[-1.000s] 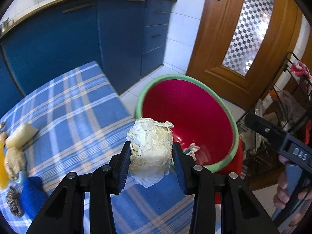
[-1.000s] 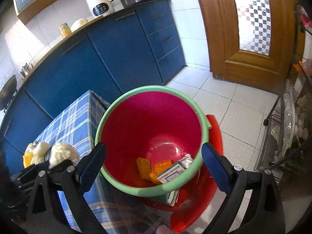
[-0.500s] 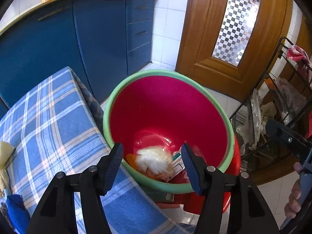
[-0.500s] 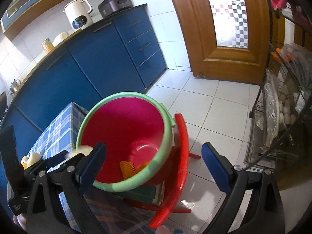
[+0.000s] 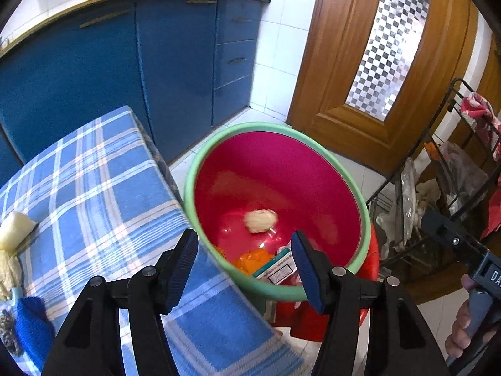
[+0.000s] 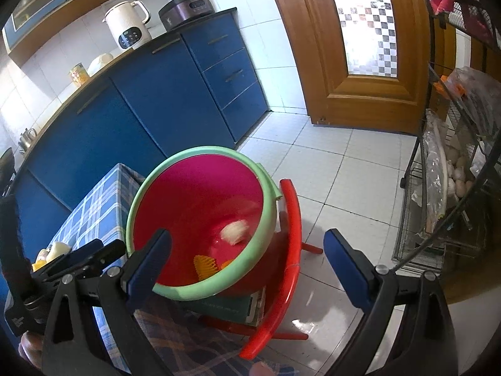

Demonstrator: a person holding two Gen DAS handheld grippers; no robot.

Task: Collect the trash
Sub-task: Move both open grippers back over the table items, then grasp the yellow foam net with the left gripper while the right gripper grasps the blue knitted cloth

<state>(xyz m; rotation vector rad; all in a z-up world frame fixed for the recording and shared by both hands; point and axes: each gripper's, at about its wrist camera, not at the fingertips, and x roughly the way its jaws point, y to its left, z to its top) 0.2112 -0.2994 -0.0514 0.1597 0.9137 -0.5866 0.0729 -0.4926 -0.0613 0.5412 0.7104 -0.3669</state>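
Paper wad (image 5: 260,221), crumpled and pale, lying loose inside the red bin (image 5: 281,169) toward the far wall, at about 12 o'clock from the orange scraps (image 5: 250,260) and the printed carton (image 5: 277,271) on the bin floor. Dropped there, judging by the left gripper (image 5: 244,266), spread with nothing between its blue pads (image 5: 180,263), poised over the near rim; jaws just opened, empty. Right gripper (image 6: 247,263) likewise wide apart and empty, off to the side of the bin, pointed across the green rim (image 6: 200,294).

Probably feather-light and soft, that wad: crushes under any squeeze, springs back a little, no risk of breakage, no slip on ribbed pads. Best pinched across its middle, gently.

More candidates on the checked tablecloth (image 5: 103,194), at 9 o'clock from the left gripper: pale lump (image 5: 17,230) at the edge of view, crinkled yellowish piece (image 5: 7,269) just below it, blue cloth (image 5: 31,322) near 8 o'clock. Likely similar handling for the soft ones; exact material too hard to tell at the frame edge.
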